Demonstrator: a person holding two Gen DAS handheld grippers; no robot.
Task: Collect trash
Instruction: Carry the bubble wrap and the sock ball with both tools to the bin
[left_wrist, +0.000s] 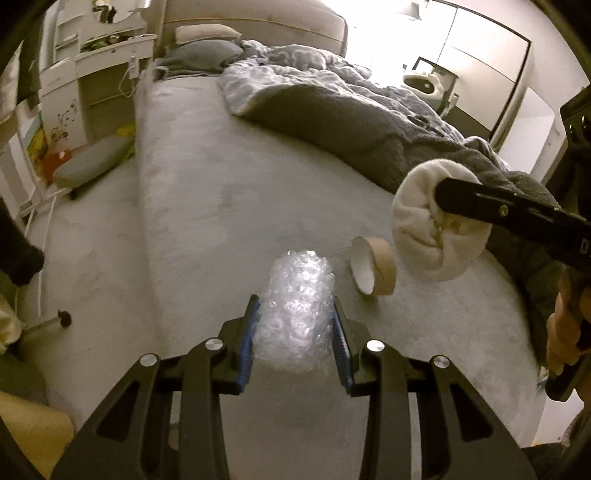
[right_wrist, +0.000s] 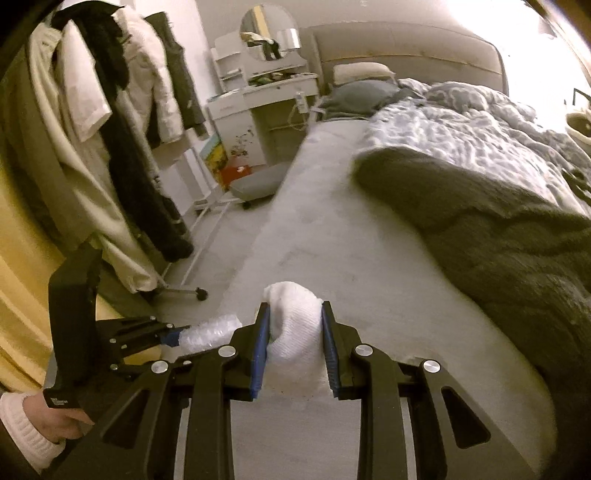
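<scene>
Both grippers are loaded above the near end of the bed (left_wrist: 207, 206). The left gripper (left_wrist: 295, 332) has its blue-padded fingers pinching a wad of bubble wrap (left_wrist: 295, 314), held clear of the grey cover; the right gripper (right_wrist: 295, 343) pinches a crumpled white paper towel (right_wrist: 295, 332), which in the left view hangs just off the mattress near the dark blanket (left_wrist: 351, 122). One piece of trash is left lying there — a cardboard tape roll (left_wrist: 373, 271), tipped on its side near the bed's near edge, between the two held items. The likeliest trouble is the bubble wrap: it is springy and slick, so it could squirm out from between the pads if the squeeze eases during carrying. The towel is soft and only partly caught, so a loose fold might drag or slip free. With both pairs of fingers occupied, the roll cannot be taken without first unloading, and a careless sweep past it could send it rolling off the edge — it looks free to roll.
</scene>
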